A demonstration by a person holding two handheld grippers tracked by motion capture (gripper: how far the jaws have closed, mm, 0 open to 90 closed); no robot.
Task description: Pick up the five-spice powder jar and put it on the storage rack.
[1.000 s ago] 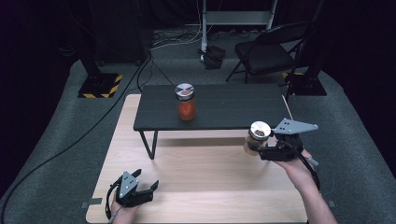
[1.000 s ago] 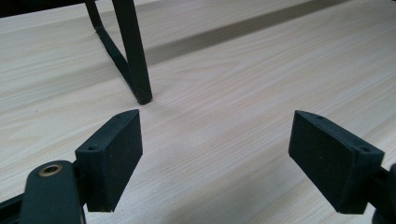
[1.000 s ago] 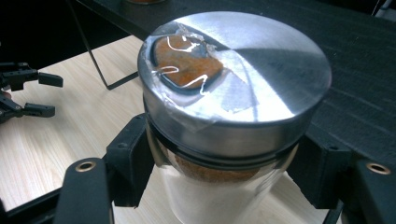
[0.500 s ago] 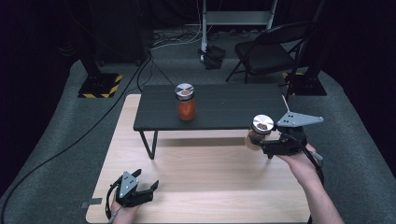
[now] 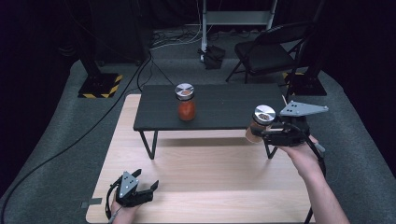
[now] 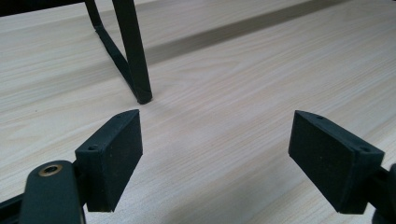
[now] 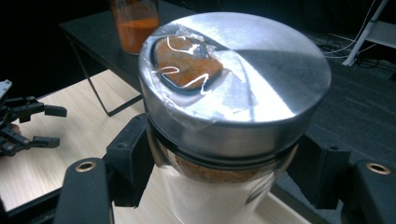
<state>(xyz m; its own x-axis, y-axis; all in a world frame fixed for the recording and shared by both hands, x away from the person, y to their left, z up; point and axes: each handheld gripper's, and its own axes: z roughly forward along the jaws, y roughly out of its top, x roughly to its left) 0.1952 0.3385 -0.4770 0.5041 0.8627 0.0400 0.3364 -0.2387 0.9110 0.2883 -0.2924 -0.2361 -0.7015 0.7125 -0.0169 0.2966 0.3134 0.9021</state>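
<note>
we see a person at a pale wooden table (image 5: 205, 186), a two-jaw gripper in each hand. the right gripper (image 5: 261, 134) pinches a glass spice jar (image 5: 259, 123) just under its silver lid, one black jaw on either side of the glass; the jar stands upright in the grip, lifted clear of the wooden top, just off the right front corner of a small black table (image 5: 219, 112) that stands on the wood. in the right gripper view the jar's lid (image 7: 236, 77) carries a clear window with orange-brown powder behind it, clear tape across the top, and the same powder shows in the glass below the rim.

a second jar (image 5: 186, 102), filled with red-orange powder and capped in the same silver, stands upright on the black table left of its middle, well apart from the held one.

the left gripper (image 5: 142, 190) rests low at the near left edge of the wooden table, its jaws spread with nothing between them. in the left gripper view we look past the two black pads (image 6: 114, 154) at bare wood grain and one thin black leg (image 6: 135, 60) of the small table.
</note>
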